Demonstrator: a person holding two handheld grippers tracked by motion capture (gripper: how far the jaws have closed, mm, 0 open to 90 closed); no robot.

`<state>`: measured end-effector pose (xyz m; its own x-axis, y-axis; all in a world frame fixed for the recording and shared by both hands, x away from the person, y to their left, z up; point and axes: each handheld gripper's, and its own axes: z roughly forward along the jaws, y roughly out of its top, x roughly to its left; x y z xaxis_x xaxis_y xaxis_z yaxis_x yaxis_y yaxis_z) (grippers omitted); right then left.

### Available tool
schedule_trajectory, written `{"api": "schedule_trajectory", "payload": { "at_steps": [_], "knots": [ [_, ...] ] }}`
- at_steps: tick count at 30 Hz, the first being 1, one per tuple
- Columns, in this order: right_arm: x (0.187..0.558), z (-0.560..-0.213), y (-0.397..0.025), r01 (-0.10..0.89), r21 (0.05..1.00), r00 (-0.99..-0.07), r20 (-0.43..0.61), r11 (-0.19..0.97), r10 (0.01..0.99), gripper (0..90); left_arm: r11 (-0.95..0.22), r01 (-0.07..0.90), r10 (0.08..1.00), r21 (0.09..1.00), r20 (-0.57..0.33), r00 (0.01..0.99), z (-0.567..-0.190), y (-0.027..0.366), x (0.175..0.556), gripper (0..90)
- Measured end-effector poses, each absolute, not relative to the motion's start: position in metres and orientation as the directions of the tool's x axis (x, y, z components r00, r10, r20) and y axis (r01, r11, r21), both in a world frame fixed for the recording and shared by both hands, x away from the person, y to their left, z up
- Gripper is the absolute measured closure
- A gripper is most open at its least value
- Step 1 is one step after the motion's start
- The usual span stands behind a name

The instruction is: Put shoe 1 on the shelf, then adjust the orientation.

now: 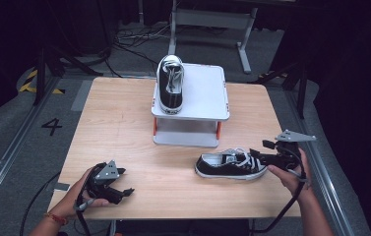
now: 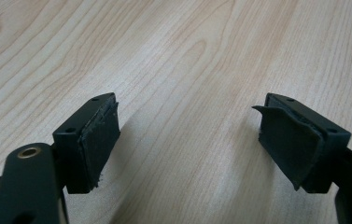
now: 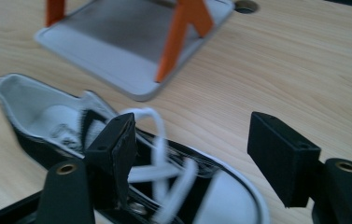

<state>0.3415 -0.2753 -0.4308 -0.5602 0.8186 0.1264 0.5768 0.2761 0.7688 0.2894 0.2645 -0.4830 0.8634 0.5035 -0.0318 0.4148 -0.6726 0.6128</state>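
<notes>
A black sneaker with white laces [image 1: 230, 165] lies on its sole on the wooden table [image 1: 124, 123], toe to the right. My right gripper [image 1: 267, 153] hovers open over its toe and laces; in the right gripper view the sneaker [image 3: 71, 140] lies beneath the gripper [image 3: 201, 154], one jaw over the laces, the other over bare wood. A second matching sneaker [image 1: 170, 83] rests on a white two-level stand [image 1: 207, 93] at the table's far middle. My left gripper [image 1: 126, 191] rests open near the front left edge, with bare table [image 2: 187, 93] between the gripper's [image 2: 187, 140] pads.
The stand has orange legs [image 3: 183, 32] and a lower white base plate [image 3: 99, 51] just beyond the near sneaker. Cables and metal frame legs lie on the floor behind the table. A floor mark reads 4 at the left.
</notes>
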Motion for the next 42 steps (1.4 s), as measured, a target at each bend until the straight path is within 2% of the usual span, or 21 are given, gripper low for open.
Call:
{"api": "schedule_trajectory", "payload": {
  "at_steps": [6,14,20,28,33,38,40,42],
  "knots": [
    [0.342,-0.418,-0.231,0.558,0.763,-0.645,0.151,0.327,0.749,36.6,-0.677,0.417,0.504,0.607,-0.031,0.863,-0.483,0.264,0.290,19.7],
    [0.341,-0.421,-0.177,0.532,0.729,-0.733,0.141,0.431,0.666,43.1,-0.678,0.414,0.500,0.608,-0.032,0.866,-0.483,0.264,0.291,19.2],
    [0.338,-0.430,-0.152,0.532,0.692,-0.771,0.158,0.488,0.617,46.1,-0.678,0.413,0.499,0.608,-0.032,0.866,-0.483,0.264,0.291,19.2],
    [0.346,-0.447,-0.132,0.571,0.608,-0.771,0.166,0.551,0.615,49.5,-0.683,0.404,0.487,0.608,-0.032,0.873,-0.483,0.263,0.293,18.0],
    [0.355,-0.458,-0.120,0.612,0.557,-0.760,0.215,0.562,0.614,51.6,-0.683,0.404,0.486,0.608,-0.034,0.873,-0.484,0.262,0.293,17.4],
    [0.360,-0.469,-0.106,0.628,0.508,-0.756,0.219,0.589,0.617,58.0,-0.683,0.403,0.485,0.609,-0.034,0.874,-0.484,0.262,0.293,17.4],
    [0.359,-0.468,-0.106,0.623,0.509,-0.757,0.200,0.594,0.622,64.7,-0.683,0.402,0.485,0.609,-0.034,0.874,-0.484,0.262,0.293,17.3],
    [0.358,-0.468,-0.108,0.626,0.507,-0.760,0.224,0.593,0.610,73.0,-0.683,0.402,0.485,0.609,-0.033,0.874,-0.484,0.262,0.293,17.3]
  ]
}}
